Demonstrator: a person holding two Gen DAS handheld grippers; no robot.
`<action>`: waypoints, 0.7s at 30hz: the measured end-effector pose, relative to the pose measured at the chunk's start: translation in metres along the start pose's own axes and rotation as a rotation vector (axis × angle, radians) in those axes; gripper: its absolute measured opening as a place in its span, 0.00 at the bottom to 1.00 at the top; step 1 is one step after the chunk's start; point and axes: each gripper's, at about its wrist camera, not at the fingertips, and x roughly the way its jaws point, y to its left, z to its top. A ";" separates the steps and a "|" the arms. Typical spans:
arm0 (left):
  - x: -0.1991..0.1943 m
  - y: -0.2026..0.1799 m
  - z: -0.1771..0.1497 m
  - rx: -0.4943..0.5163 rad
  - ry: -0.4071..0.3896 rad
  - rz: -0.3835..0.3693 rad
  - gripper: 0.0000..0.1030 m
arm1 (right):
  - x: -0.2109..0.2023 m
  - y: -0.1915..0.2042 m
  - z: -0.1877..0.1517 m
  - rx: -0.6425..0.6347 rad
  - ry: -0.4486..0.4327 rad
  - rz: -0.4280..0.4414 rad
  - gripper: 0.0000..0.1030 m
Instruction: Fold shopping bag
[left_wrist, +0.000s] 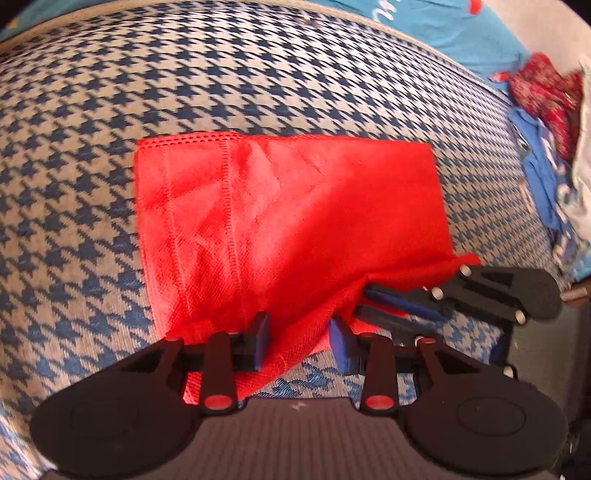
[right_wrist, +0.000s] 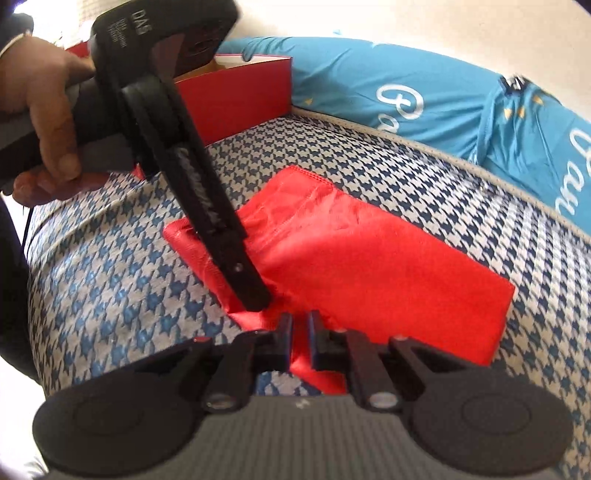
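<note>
Nearest in the left wrist view, the left tongs (left_wrist: 299, 341) stand partly apart over the near edge of the red shopping bag (left_wrist: 280, 206); bag cloth lies in the gap between their blue-padded fingers (left_wrist: 263, 341), but whether the pads press on it cannot be told. Just to the right of them, the right tongs (left_wrist: 364, 301) come in from the side with their fingers drawn together on a raised corner of the same bag, which is pulled up into a small ridge there.

In the right wrist view, the right tongs (right_wrist: 300, 334) are closed to a narrow slit with a strip of red cloth pinched between the pads. The left tongs (right_wrist: 258, 299) slant down just in front of them, tip on the bag's near edge, held by a hand (right_wrist: 44, 107) at the upper left.

The shopping bag (right_wrist: 351, 258) lies folded into a flat rectangle on a bed covered in blue-and-white houndstooth fabric (left_wrist: 221, 74), its stitched seams towards the left.

Farther off, a red open box (right_wrist: 240, 99) stands by the far edge of the bed, beside a turquoise sheet with white lettering (right_wrist: 406, 88). Crumpled red and blue cloths (left_wrist: 543, 96) lie at the right.
</note>
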 end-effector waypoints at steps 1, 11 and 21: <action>-0.001 0.001 0.001 0.011 0.010 -0.008 0.34 | 0.001 -0.001 0.001 0.010 0.003 0.001 0.06; -0.013 -0.006 0.018 0.168 0.090 0.045 0.37 | 0.006 -0.005 0.004 0.016 0.013 -0.001 0.06; -0.010 0.004 0.027 0.196 0.103 0.013 0.37 | 0.010 -0.010 0.008 0.067 0.023 0.004 0.05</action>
